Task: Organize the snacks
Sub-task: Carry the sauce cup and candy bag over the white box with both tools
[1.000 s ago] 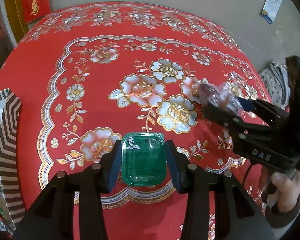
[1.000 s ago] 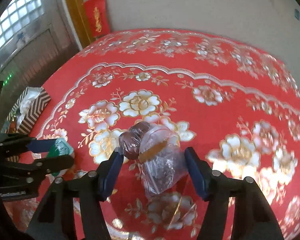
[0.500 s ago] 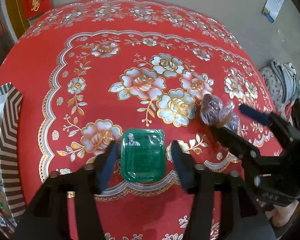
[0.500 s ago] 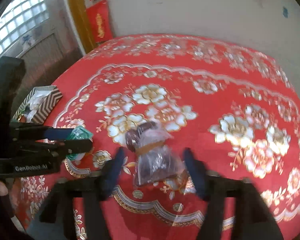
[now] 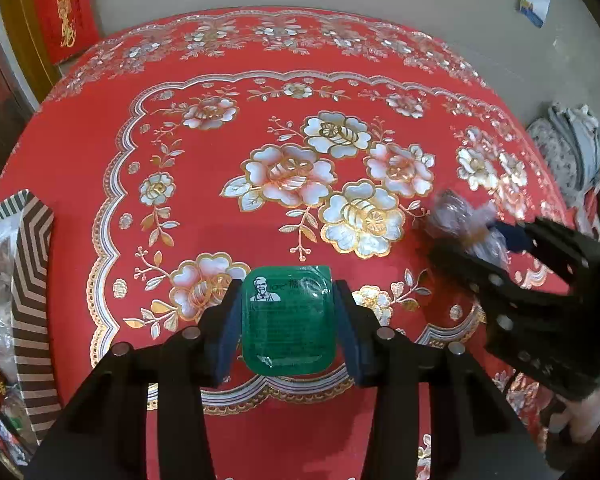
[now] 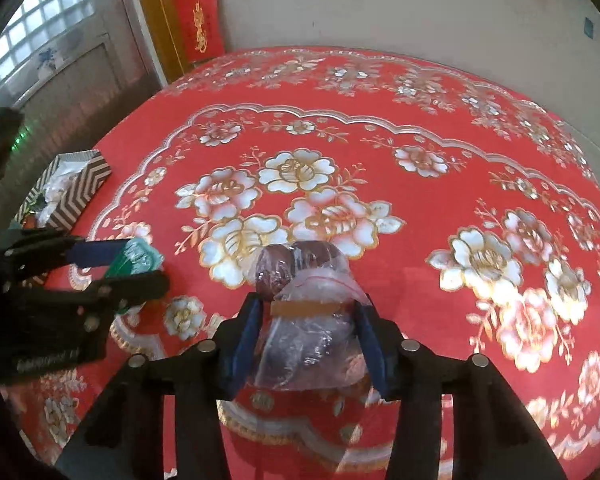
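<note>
Red tablecloth (image 5: 100, 168), sauce cup (image 5: 287, 318) between jaws

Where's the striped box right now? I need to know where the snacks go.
The striped box sits at the table's left edge in both views, left of the left gripper and its green sauce packet.

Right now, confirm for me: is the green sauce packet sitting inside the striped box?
No. The green sauce packet sits between the left gripper pads over the red tablecloth, apart from the striped box.

Red floral tablecloth (image 5: 100, 152), red wall banner (image 6: 198, 20), window (image 6: 32, 32), grey cloth bundle (image 5: 572, 148).
</note>
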{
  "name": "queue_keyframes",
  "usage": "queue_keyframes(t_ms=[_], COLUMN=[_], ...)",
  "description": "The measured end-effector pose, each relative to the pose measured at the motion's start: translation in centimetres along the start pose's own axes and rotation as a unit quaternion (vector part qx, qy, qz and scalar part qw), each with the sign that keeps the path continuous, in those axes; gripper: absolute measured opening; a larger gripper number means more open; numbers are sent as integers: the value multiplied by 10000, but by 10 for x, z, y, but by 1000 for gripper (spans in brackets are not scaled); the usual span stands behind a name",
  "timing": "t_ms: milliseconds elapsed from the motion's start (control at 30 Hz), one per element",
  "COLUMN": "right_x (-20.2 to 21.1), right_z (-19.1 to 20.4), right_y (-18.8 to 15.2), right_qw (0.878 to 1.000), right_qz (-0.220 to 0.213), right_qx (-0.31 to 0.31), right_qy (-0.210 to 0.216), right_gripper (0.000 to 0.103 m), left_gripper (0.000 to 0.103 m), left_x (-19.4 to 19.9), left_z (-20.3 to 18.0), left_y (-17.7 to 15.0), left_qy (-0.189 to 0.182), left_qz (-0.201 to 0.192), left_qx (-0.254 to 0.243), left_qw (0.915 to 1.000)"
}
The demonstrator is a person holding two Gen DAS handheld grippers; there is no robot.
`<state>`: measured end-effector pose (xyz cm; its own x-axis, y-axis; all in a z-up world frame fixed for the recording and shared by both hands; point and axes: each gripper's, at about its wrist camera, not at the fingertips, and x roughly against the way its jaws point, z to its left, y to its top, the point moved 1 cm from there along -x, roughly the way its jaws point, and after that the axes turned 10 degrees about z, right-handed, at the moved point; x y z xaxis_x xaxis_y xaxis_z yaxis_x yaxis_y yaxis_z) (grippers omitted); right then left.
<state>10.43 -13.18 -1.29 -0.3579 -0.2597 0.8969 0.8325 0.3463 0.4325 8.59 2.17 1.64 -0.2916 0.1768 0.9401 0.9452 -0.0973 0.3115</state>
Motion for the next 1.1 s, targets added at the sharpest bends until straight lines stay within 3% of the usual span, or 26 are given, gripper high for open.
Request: queue_keyframes(t_ms=[167, 333, 1100], right_x=[30, 44, 61], right_z=[2, 15, 108], right_y=[-21, -32, -28], right_qw=[9986, 9972, 9959], right_qz=[-456, -644, -826], right_qx=[-227, -327, -23], right_qy=[111, 183, 366], right_gripper=[45, 45, 45], left_gripper=[41, 41, 42], left_x=[7, 24, 81], left_z=[7, 10, 72], left_y=[-7, -17, -71], left_qy=[-73, -22, 95], left_qz=[-100, -269, -694], left_qx=[88, 60, 414], left_qw=[9999, 9996, 9967])
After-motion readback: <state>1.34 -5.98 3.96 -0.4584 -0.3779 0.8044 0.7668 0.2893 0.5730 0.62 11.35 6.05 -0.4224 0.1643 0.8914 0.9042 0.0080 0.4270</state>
